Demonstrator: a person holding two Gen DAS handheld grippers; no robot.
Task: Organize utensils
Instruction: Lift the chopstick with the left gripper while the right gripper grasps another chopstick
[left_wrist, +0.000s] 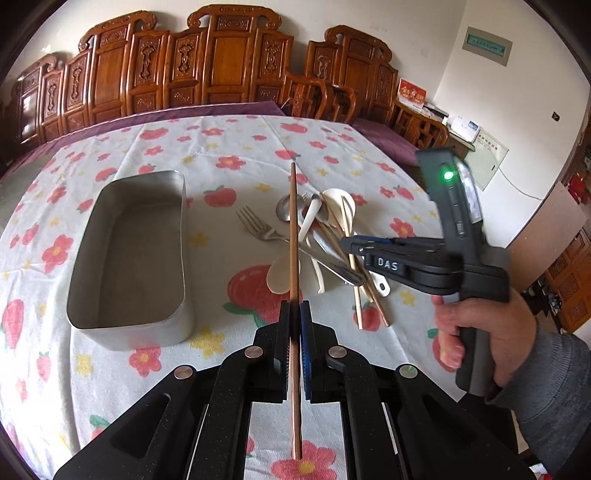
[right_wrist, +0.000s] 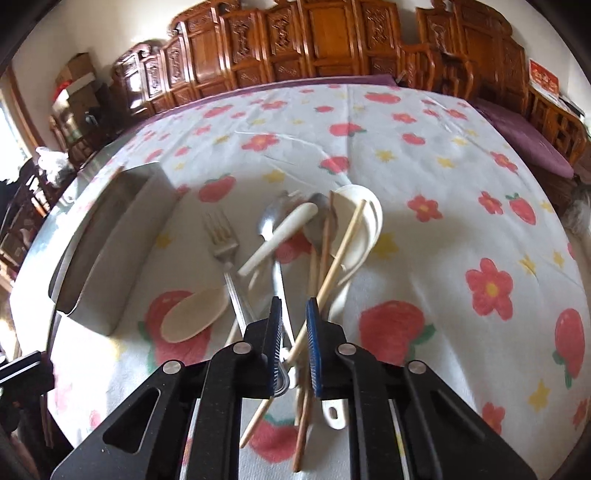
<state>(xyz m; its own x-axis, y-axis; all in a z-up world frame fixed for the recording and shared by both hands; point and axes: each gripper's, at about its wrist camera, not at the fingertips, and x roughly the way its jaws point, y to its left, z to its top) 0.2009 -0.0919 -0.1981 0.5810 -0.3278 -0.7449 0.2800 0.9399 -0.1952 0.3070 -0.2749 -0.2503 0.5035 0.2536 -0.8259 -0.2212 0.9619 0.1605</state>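
The left gripper (left_wrist: 294, 314) has its fingers (left_wrist: 284, 325) squeezed tight on one dark brown chopstick (left_wrist: 293, 229). The stick is up off the tabletop (left_wrist: 229, 147) and points away from the camera. The metal box (left_wrist: 129, 258) sits just to the left of it, and nothing can be seen inside the box.

The rest of the pile (right_wrist: 295, 251) lies to the right of the box: a fork (right_wrist: 221, 236), metal spoons, white spoons, a flat wooden spoon (right_wrist: 192, 317) and some pale chopsticks, all crossed over each other.

The right gripper (right_wrist: 293, 317) is low over the near end of the pile. Its fingers (right_wrist: 314, 332) are only a little apart, with a pale chopstick (right_wrist: 332, 266) and a metal handle running between them. I cannot tell if they are pinching anything yet, because the picture is blurry there.

So the step in hand looks like this: one chopstick is picked up and has to go in the box, while the other hand goes for the next thing.

Next, the left hand should swing the stick over the box, tip it down so it lies along the long side, then let go. The right hand should grab just one thing, or the pile may drag along.
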